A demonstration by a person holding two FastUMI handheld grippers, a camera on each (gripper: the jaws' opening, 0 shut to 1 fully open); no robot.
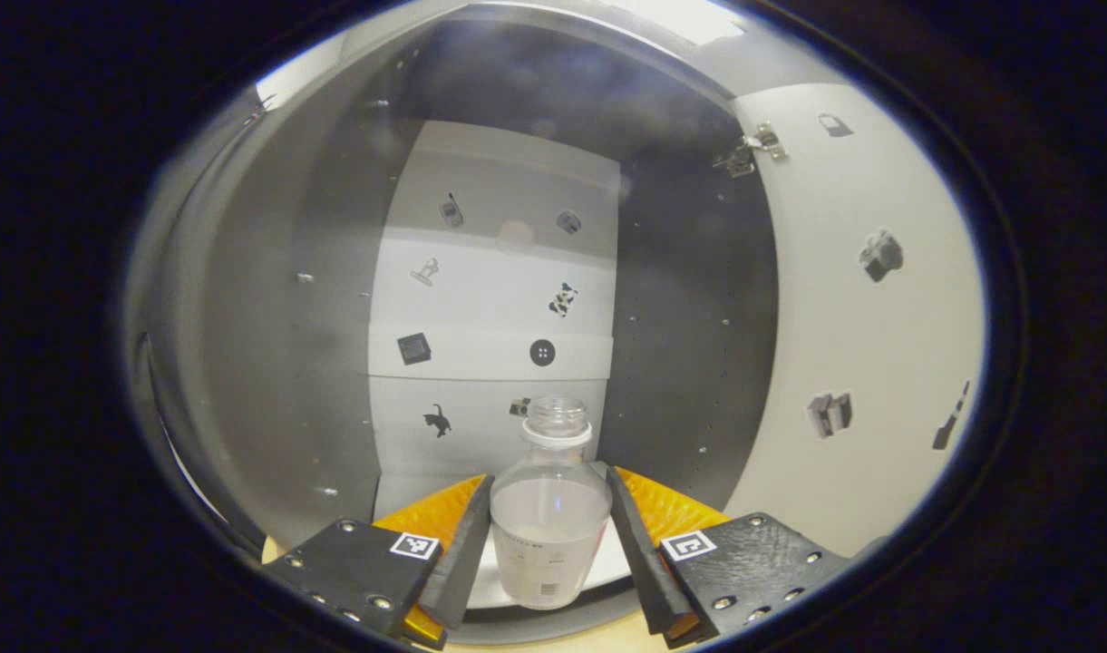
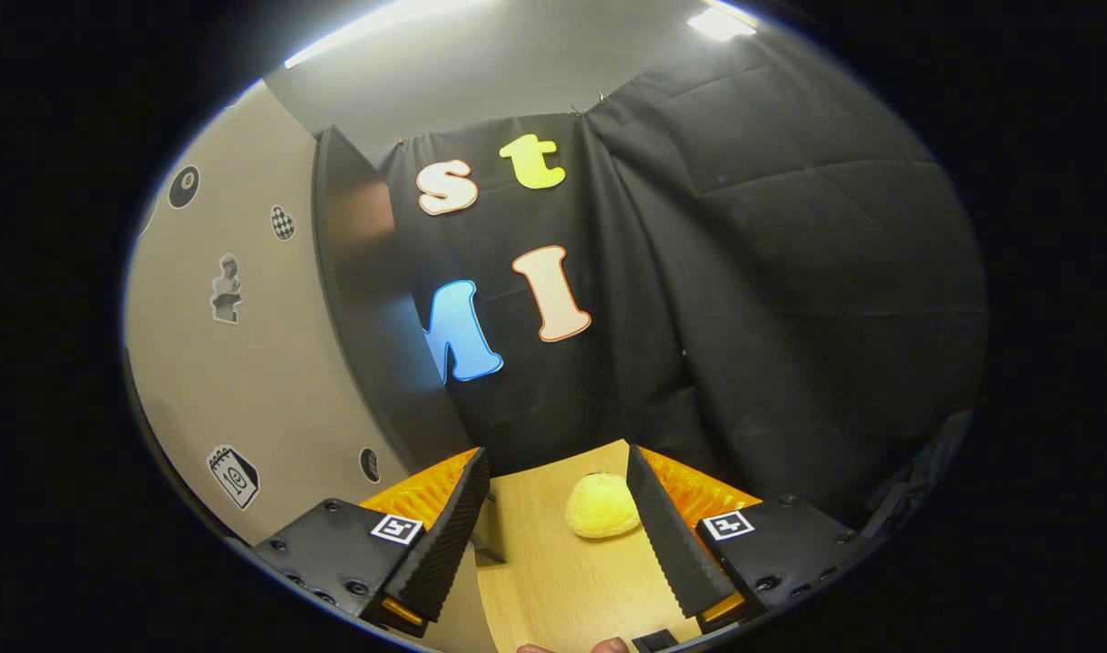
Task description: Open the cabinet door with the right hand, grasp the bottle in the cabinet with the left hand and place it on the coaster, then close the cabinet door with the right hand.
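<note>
A clear plastic bottle (image 1: 551,531) with no cap and milky liquid inside stands upright on the pale floor of the open cabinet (image 1: 290,363). My left gripper (image 1: 551,517) reaches into the cabinet, and both its fingers press against the bottle's sides. The cabinet door (image 1: 861,345) is swung open on the right of the left gripper view, hung on a metal hinge (image 1: 751,151). In the right gripper view the same door (image 2: 236,381) stands close on the left, its dark edge (image 2: 372,308) facing me. My right gripper (image 2: 558,508) is open with nothing between its fingers.
A yellow plush object (image 2: 601,508) lies on the wooden table (image 2: 553,580) just beyond the right gripper's fingers. The cabinet's back panel (image 1: 499,299) carries small stickers. Black cloth hangs behind the table.
</note>
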